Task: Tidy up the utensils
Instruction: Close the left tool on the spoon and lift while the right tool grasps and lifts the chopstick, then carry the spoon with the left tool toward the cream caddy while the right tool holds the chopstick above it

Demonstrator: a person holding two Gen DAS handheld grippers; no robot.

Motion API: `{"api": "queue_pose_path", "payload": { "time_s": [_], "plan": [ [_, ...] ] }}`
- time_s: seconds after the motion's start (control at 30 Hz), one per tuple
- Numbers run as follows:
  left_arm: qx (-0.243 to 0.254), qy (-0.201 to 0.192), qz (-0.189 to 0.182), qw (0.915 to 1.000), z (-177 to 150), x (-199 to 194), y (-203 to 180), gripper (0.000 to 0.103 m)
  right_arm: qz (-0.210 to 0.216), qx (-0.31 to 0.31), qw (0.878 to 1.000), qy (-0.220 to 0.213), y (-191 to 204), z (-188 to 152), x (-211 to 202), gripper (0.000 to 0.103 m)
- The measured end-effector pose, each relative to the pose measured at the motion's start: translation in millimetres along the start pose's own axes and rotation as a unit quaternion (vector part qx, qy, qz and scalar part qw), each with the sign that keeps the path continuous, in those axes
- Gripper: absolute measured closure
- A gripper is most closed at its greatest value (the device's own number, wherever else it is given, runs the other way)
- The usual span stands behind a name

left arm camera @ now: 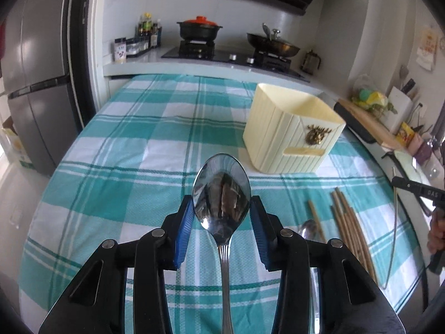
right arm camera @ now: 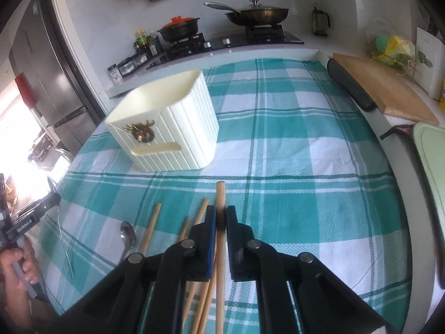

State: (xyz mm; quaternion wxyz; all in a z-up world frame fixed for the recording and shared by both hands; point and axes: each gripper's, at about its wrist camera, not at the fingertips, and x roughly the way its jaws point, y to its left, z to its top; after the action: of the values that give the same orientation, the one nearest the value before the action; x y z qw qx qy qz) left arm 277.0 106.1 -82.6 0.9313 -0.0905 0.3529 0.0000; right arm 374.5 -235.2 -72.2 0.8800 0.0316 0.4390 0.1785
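My left gripper [left arm camera: 222, 204] is shut on a steel spoon [left arm camera: 222, 189], its blue pads [left arm camera: 185, 217] pressing the sides of the bowl, with the handle running back towards the camera. The spoon hangs above the teal checked cloth [left arm camera: 139, 167]. My right gripper [right arm camera: 221, 214] is shut on one wooden chopstick [right arm camera: 221, 194], held off the cloth. A cream ribbed utensil holder [left arm camera: 292, 136] [right arm camera: 167, 128] stands open-topped ahead of both grippers. Several loose chopsticks [left arm camera: 350, 222] [right arm camera: 151, 228] and a second spoon [left arm camera: 308, 231] [right arm camera: 128, 235] lie on the cloth between them.
A wooden cutting board [right arm camera: 389, 89] and a pale green tray [right arm camera: 431, 167] line the right counter. At the back stands the stove with a black pot [left arm camera: 198, 29] and a wok [left arm camera: 272, 44]. A grey fridge [left arm camera: 36, 83] rises at the left.
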Motion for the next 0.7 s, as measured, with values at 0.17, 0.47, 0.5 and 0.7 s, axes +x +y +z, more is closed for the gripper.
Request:
{"api": "queue_pose_path", "payload": {
  "time_s": [0.17,0.47,0.5,0.7],
  "plan": [
    [0.002,-0.031,-0.022,0.9993,10.3,-29.5,-6.9,0.062,0.007,-0.011,0.999,-0.050,13.5,-3.1,-50.3,0.096],
    [0.002,-0.055,-0.057,0.9969,34.0,-49.0,-16.8,0.063,-0.017,-0.050,0.988,-0.147,44.4,1.4,-111.2,0.096],
    [0.001,-0.057,-0.059,0.9966,37.3,-50.1,-17.5,0.063,-0.018,-0.053,0.986,-0.159,47.7,4.0,-116.9,0.096],
    [0.002,-0.066,-0.073,0.9951,56.0,-56.8,-21.3,0.070,-0.014,-0.059,0.978,-0.199,57.6,26.2,-130.6,0.096]
  ]
}}
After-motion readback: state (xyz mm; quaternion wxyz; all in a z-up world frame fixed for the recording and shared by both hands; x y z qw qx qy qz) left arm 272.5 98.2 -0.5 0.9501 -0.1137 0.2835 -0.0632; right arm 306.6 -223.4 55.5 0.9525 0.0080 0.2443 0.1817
